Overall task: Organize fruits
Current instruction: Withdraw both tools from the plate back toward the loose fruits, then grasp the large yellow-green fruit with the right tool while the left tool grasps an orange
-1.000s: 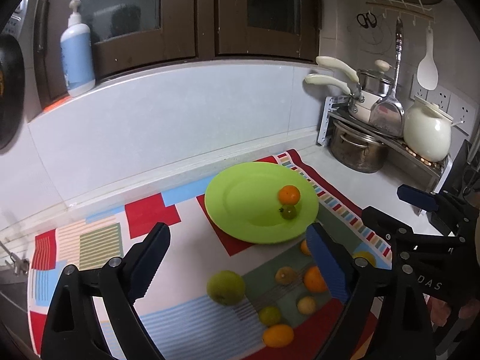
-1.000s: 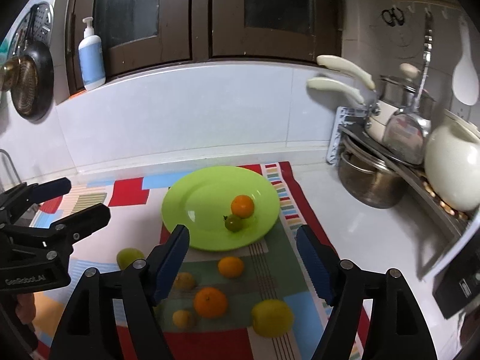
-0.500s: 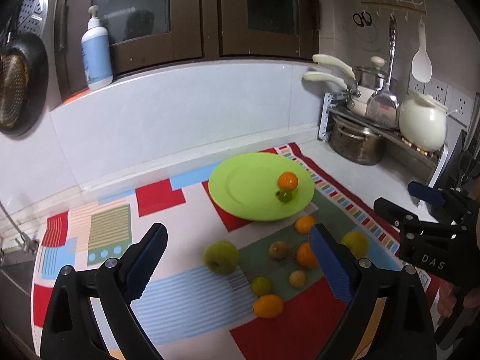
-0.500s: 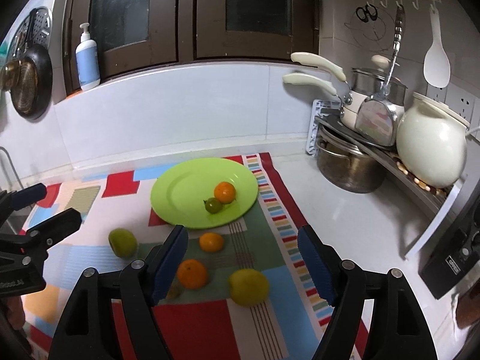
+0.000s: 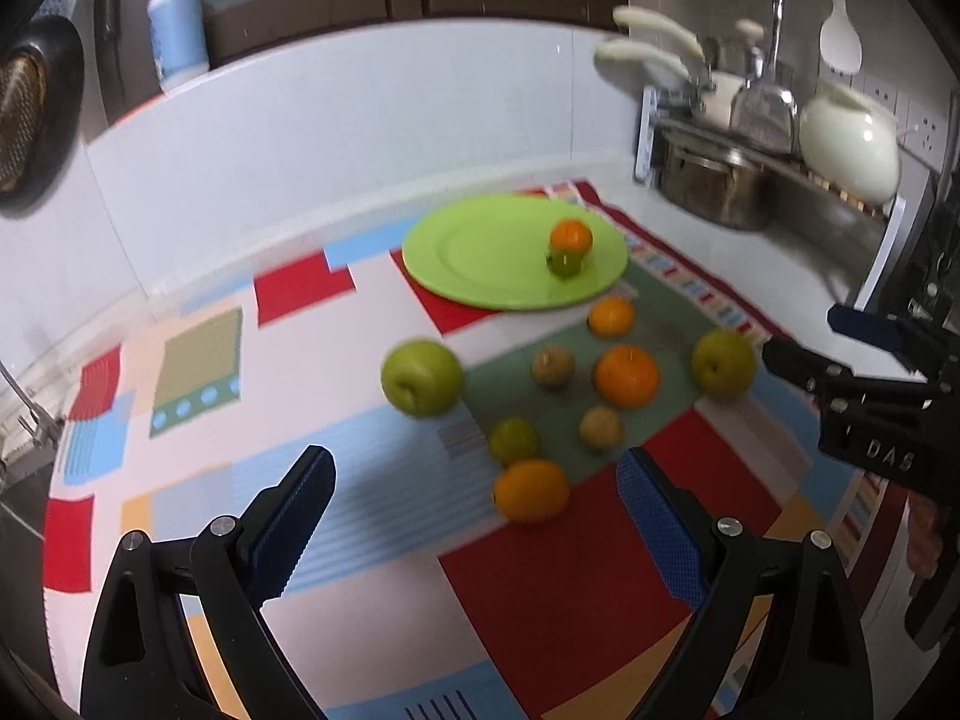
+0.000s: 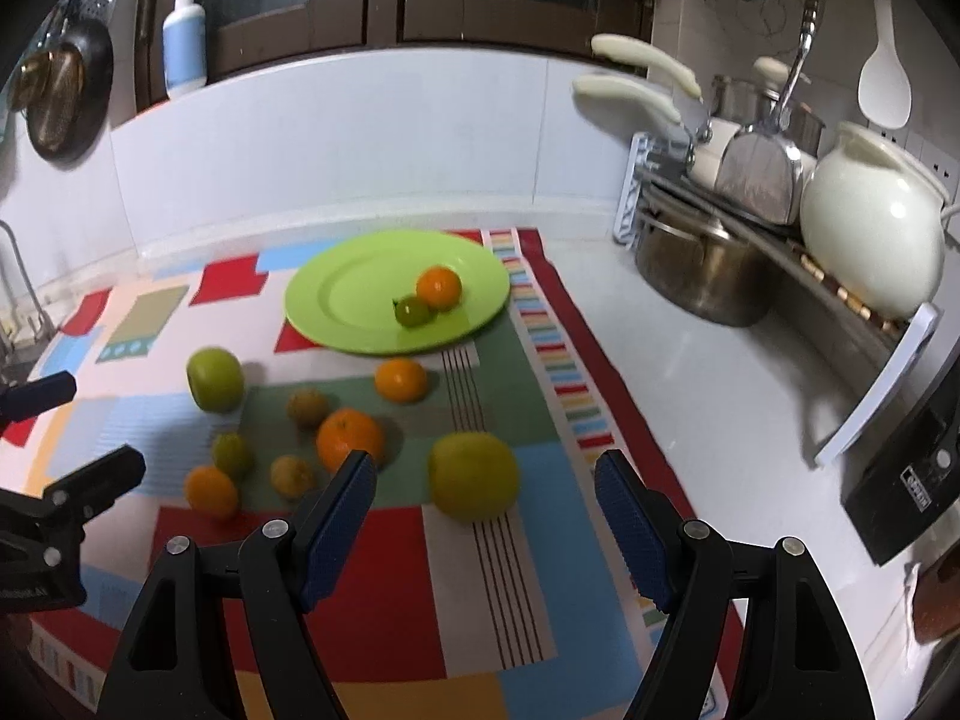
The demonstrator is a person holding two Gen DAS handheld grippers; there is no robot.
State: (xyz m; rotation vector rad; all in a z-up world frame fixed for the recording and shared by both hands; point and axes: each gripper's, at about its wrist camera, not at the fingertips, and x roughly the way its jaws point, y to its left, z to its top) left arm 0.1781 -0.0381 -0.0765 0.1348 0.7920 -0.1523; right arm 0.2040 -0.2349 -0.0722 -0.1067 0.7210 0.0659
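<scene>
Hovering: left gripper (image 5: 474, 483) wide open, empty; right gripper (image 6: 485, 489) wide open, empty | green plate (image 6: 360, 300) holds an orange (image 6: 439, 287) and lime (image 6: 413, 311); other fruits (image 6: 350, 439) loose on the mat (image 6: 510, 588)

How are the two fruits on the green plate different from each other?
On the green plate, the orange fruit is bright orange and looks larger; the green fruit is dark green and smaller. The orange fruit sits farther back, the green fruit nearer the plate's front edge. Both are round and sit close together.
</scene>
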